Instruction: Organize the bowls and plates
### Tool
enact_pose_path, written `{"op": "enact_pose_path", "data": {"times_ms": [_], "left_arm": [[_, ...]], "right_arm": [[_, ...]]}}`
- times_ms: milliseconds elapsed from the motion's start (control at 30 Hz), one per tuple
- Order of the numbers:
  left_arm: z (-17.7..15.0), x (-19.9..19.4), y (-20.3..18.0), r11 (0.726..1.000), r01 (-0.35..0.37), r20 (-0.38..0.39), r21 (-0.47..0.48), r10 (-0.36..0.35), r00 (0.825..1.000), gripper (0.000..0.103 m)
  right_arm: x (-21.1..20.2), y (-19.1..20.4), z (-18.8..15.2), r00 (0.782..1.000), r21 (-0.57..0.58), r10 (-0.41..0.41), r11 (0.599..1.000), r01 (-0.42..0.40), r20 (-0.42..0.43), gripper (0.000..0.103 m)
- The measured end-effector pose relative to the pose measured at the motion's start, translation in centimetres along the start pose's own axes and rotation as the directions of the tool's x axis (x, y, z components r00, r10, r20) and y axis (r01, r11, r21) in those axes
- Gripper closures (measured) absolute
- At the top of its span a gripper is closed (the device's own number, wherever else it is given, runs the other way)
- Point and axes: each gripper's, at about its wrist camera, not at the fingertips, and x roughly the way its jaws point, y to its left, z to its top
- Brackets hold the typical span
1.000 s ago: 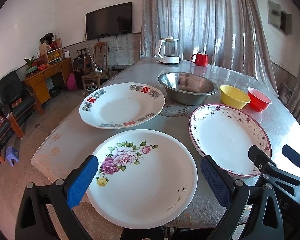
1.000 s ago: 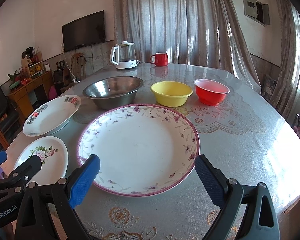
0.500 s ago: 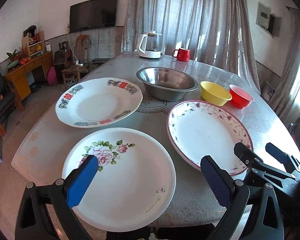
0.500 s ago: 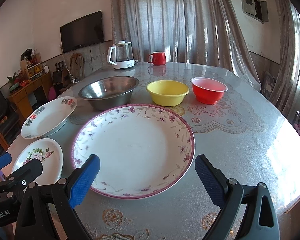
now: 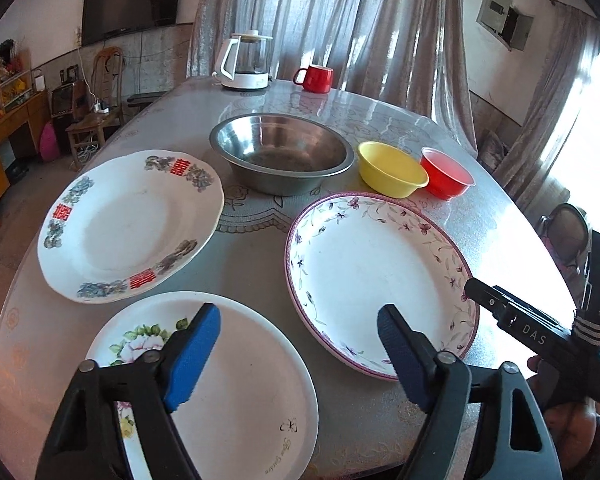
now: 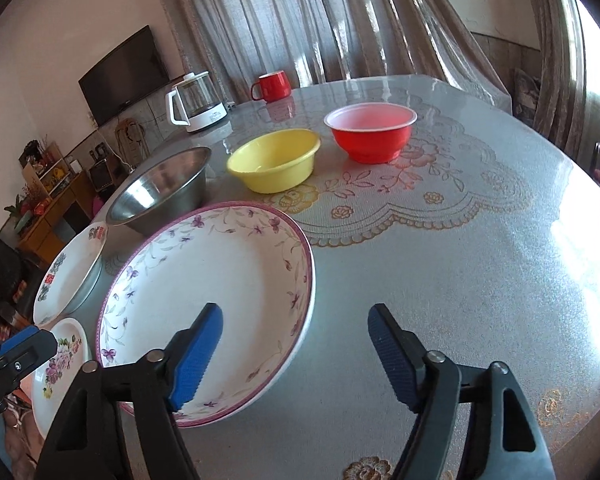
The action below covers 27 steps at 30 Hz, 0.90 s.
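A rose-print plate (image 5: 236,380) lies at the table's near edge under my open, empty left gripper (image 5: 300,356). A plate with red characters (image 5: 128,224) lies behind it. A large purple-rimmed plate (image 5: 376,272) lies to the right; in the right wrist view this plate (image 6: 216,280) sits just ahead-left of my open, empty right gripper (image 6: 294,354), whose left finger is over its rim. Behind stand a steel bowl (image 5: 280,156), a yellow bowl (image 6: 274,164) and a red bowl (image 6: 370,130).
A white electric kettle (image 5: 246,60) and a red mug (image 5: 316,78) stand at the table's far side. The glass-topped table (image 6: 480,260) has a lace mat under its cover. Curtains hang behind; chairs and furniture stand at left.
Both grippers have moved forward and right over the table. The left now hovers over the rose plate; the right has tilted and come closer to the purple-rimmed plate's right edge.
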Motion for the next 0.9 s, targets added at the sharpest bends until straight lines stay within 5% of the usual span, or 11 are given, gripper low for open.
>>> {"op": "enact_pose_path", "data": {"times_ms": [67, 233, 500, 633, 900], "left_arm": [[0.8, 1.0, 0.2, 1.0, 0.015, -0.034, -0.012, -0.015, 0.999, 0.043], [2.4, 3.2, 0.0, 1.0, 0.017, -0.085, -0.006, -0.017, 0.996, 0.055], [3.8, 7.0, -0.6, 0.998, -0.014, -0.153, 0.067, 0.024, 0.988, 0.059], [4.0, 8.5, -1.0, 0.995, -0.019, -0.184, 0.101, 0.038, 0.982, 0.072], [4.1, 9.1, -1.7, 0.985, -0.047, -0.173, 0.164, 0.076, 0.982, 0.072]], "right_arm": [[0.7, -0.5, 0.0, 1.0, 0.003, 0.0, 1.0, 0.001, -0.021, 0.053], [1.9, -1.1, -0.1, 0.998, 0.015, 0.012, 1.0, -0.012, -0.06, 0.066], [2.6, -1.2, 0.2, 0.996, -0.012, 0.042, 0.999, -0.043, -0.077, 0.068], [2.8, -1.1, 0.5, 0.994, -0.032, 0.065, 0.997, -0.068, -0.089, 0.068], [3.4, -0.2, 0.7, 0.99, -0.091, 0.098, 0.99, -0.107, -0.101, 0.068]]}}
